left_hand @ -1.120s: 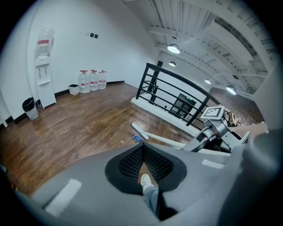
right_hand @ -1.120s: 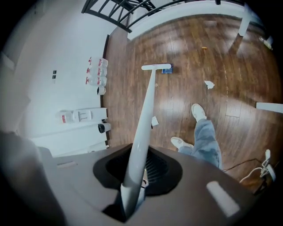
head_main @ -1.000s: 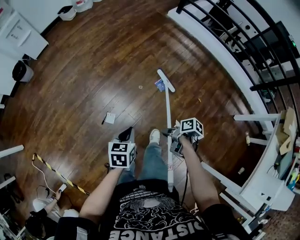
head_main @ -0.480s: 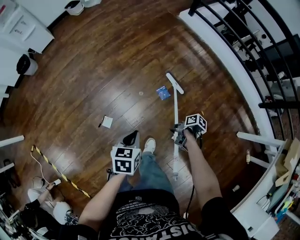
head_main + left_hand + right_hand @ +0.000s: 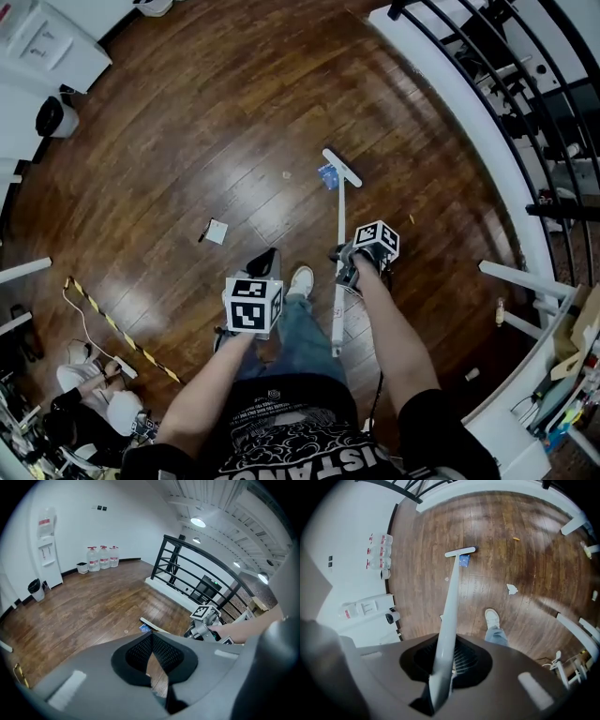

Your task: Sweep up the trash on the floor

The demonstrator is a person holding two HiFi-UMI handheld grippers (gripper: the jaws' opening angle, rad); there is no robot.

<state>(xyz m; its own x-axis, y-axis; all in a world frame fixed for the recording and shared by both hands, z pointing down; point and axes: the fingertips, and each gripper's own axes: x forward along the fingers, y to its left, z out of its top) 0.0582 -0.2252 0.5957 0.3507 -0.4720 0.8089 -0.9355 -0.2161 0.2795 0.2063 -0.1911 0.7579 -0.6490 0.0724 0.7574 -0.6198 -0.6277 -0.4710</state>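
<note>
The right gripper (image 5: 343, 263) is clamping the white broom (image 5: 337, 234) mid-handle, its head touching the blue scrap (image 5: 326, 176) far ahead, so keeping bristles flat while drawing nearward seems wise, while the left gripper (image 5: 262, 265) is hanging closed, empty.

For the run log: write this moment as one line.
right gripper: shut on broom handle; left gripper: shut, empty; broom head beside blue scrap; white paper unswept
</note>
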